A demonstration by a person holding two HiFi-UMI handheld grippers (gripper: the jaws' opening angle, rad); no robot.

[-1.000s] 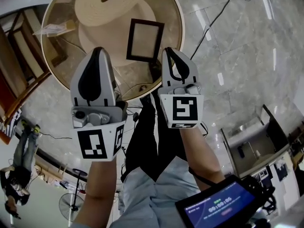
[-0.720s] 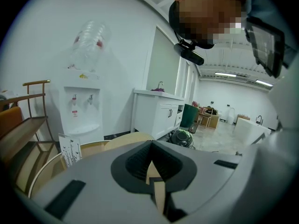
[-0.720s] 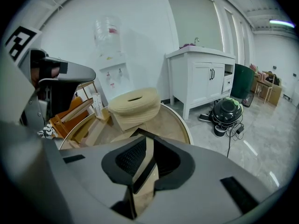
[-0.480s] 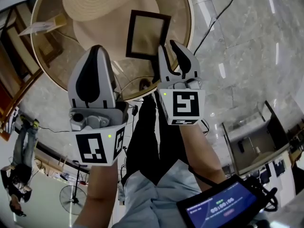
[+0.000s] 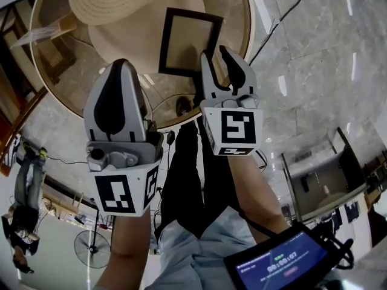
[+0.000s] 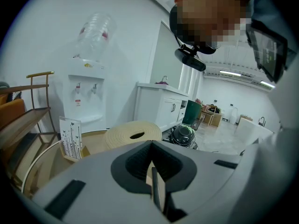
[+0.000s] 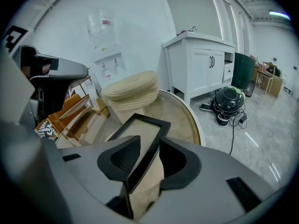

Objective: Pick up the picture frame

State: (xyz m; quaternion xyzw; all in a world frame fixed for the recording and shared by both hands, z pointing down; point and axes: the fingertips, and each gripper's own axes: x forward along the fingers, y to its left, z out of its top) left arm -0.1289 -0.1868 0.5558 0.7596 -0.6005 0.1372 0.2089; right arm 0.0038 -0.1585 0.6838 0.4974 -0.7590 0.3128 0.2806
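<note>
Right tool (image 7: 148,143), jaws just parted, astride picture frame (image 7: 139,129) edge, right gripper view only

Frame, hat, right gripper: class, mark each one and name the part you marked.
Frame (image 5: 188,41), head view, middle of its pane.
Hat (image 5: 115,2), head view, ribbed straw surface.
Right gripper (image 5: 216,56), head view, gap between its fingertips.

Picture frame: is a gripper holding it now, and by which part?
Not held yet. The right gripper has just been opening its jaws; they stand around the right edge of the picture frame without pressing it. The left gripper is shut and empty.
</note>
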